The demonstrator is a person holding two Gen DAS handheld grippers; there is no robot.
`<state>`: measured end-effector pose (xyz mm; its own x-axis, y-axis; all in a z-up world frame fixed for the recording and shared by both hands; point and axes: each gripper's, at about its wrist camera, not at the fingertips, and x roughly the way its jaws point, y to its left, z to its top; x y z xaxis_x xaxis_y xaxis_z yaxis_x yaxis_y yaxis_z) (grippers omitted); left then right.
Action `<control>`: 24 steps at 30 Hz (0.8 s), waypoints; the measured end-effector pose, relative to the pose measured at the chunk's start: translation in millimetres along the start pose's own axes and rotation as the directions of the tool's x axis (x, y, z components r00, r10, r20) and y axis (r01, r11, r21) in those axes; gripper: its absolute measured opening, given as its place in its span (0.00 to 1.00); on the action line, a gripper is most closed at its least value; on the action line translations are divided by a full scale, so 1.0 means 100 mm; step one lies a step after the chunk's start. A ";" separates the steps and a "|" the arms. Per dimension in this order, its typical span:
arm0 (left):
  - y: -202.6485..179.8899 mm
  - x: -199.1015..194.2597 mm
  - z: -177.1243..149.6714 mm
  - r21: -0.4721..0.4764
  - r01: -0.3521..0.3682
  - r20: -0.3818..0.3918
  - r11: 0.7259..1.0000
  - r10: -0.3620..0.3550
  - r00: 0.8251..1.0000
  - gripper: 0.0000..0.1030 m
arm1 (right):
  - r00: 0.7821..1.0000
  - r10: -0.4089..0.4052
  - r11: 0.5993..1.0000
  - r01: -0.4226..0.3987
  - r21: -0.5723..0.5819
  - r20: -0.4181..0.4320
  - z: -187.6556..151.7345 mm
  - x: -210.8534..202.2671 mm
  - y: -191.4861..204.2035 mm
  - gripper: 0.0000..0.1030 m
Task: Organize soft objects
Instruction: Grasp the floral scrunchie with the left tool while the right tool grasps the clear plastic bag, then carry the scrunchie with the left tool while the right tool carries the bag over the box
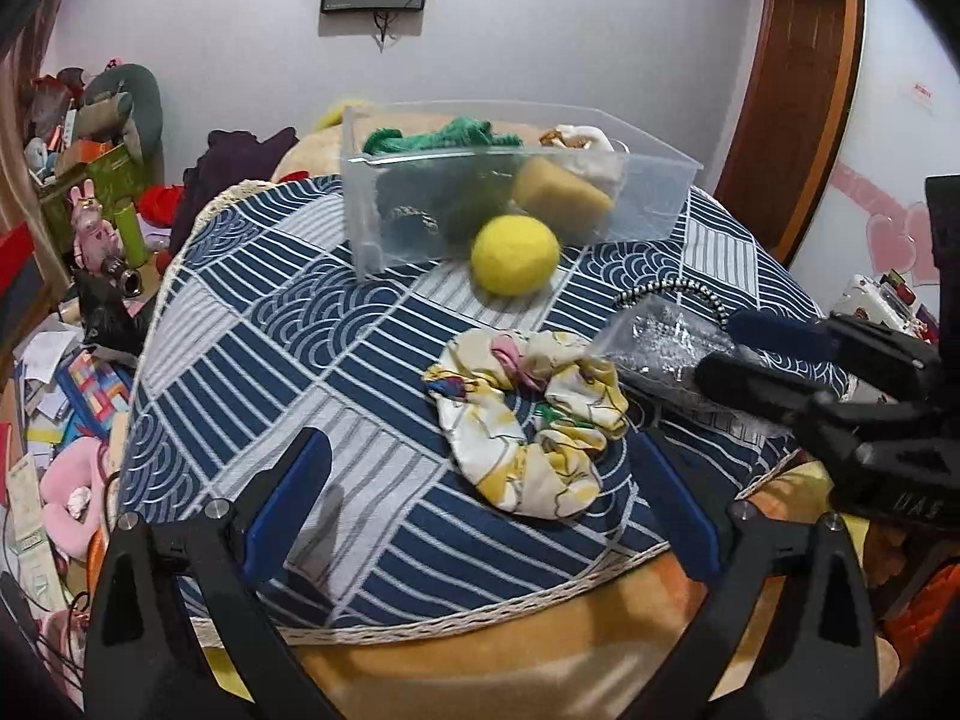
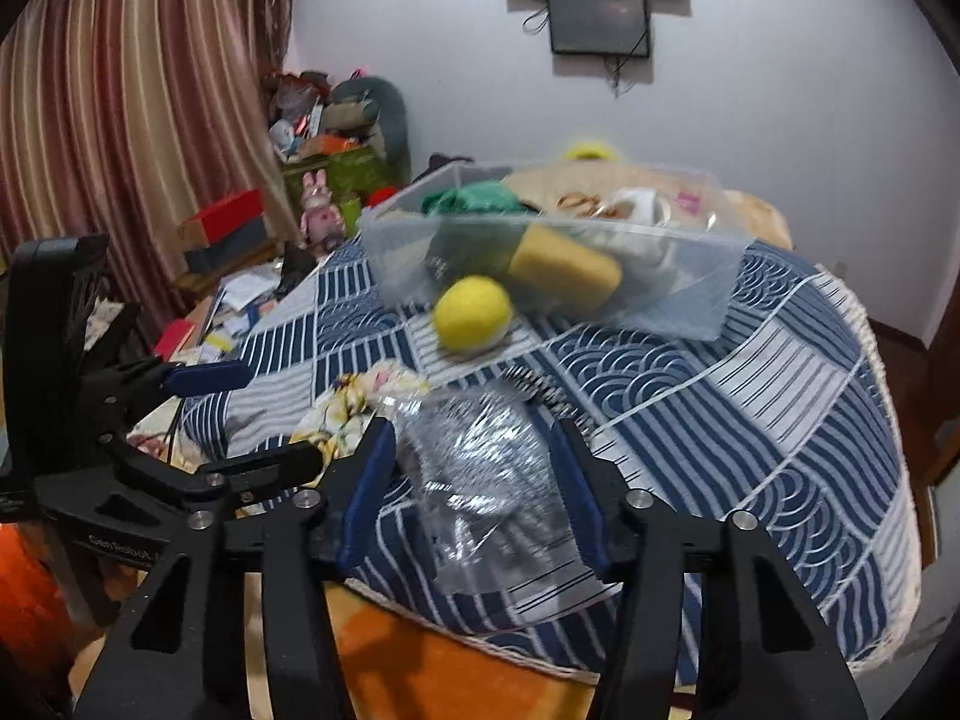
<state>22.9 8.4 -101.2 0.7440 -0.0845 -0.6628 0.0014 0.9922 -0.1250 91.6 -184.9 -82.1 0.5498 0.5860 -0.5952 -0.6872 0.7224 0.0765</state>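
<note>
A clear plastic bin [image 1: 654, 204] [image 2: 690, 294] stands at the far side of the blue patterned cloth. It holds a green knit item [image 1: 444, 135], a yellow sponge [image 1: 561, 192] [image 2: 564, 267] and a white item [image 1: 591, 147]. A yellow felt ball [image 1: 515, 254] [image 2: 472, 312] lies in front of it. A floral scrunchie [image 1: 528, 420] [image 2: 354, 405] lies mid-cloth, ahead of my open, empty left gripper [image 1: 480, 480]. A clear bag with dark contents [image 1: 666, 348] [image 2: 486, 480] lies between the fingers of my right gripper [image 2: 474, 450], which stands open around it.
A striped hair tie [image 1: 672, 291] lies behind the bag. The cloth [image 1: 270, 324] covers a rounded surface with edges near me. Clutter, boxes and plush toys [image 1: 90, 228] fill the floor at left. Curtains [image 2: 120, 120] hang at left; a wooden door [image 1: 792, 90] stands at right.
</note>
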 end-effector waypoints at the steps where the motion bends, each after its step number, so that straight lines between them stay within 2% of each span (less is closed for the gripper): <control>1: -0.01 0.02 0.01 0.002 -0.001 0.001 1.000 0.001 1.000 0.98 | 1.000 -0.001 1.000 0.001 -0.002 -0.008 -0.03 0.03 0.01 0.48; 4: -0.04 0.11 0.03 0.010 0.006 -0.004 1.000 -0.006 1.000 0.91 | 0.999 -0.022 1.000 0.022 -0.009 -0.031 -0.08 0.12 0.01 0.47; 6: -0.04 0.21 0.04 0.009 0.017 -0.034 1.000 -0.017 0.999 0.79 | 0.999 -0.019 1.000 0.019 0.005 -0.042 -0.10 0.15 -0.04 0.47; 8: -0.01 0.29 0.03 -0.006 0.029 -0.054 1.000 -0.030 0.998 0.75 | 0.998 -0.025 1.000 0.026 0.008 -0.058 -0.12 0.19 -0.06 0.47; 10: -0.01 0.29 0.03 -0.008 0.021 -0.033 1.000 -0.021 0.999 0.71 | 0.998 -0.041 0.999 0.041 -0.012 -0.057 -0.16 0.20 -0.04 0.44; 12: 0.00 0.27 0.03 -0.004 0.032 -0.026 0.999 -0.033 0.999 0.50 | 0.997 -0.054 0.998 0.052 -0.037 -0.049 -0.17 0.20 0.00 0.38; 15: 0.04 0.23 0.04 -0.014 0.057 -0.029 0.998 -0.057 0.998 0.29 | 0.998 -0.041 0.998 0.039 -0.043 -0.046 -0.16 0.17 0.02 0.27; 20: 0.06 0.11 0.05 -0.036 0.066 -0.004 0.997 -0.066 0.998 0.18 | 1.000 -0.013 1.000 0.012 -0.025 -0.027 -0.13 0.07 0.02 0.19; 24: 0.04 -0.08 0.12 -0.027 0.065 0.050 0.997 -0.064 0.997 0.17 | 1.000 0.015 1.000 -0.015 -0.027 0.008 -0.07 -0.02 0.08 0.18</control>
<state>25.2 13.9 -87.8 0.7749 -0.1432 -0.6156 0.0323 0.9817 -0.1878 82.1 -182.6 -85.8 0.5432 0.6001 -0.5872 -0.7081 0.7033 0.0638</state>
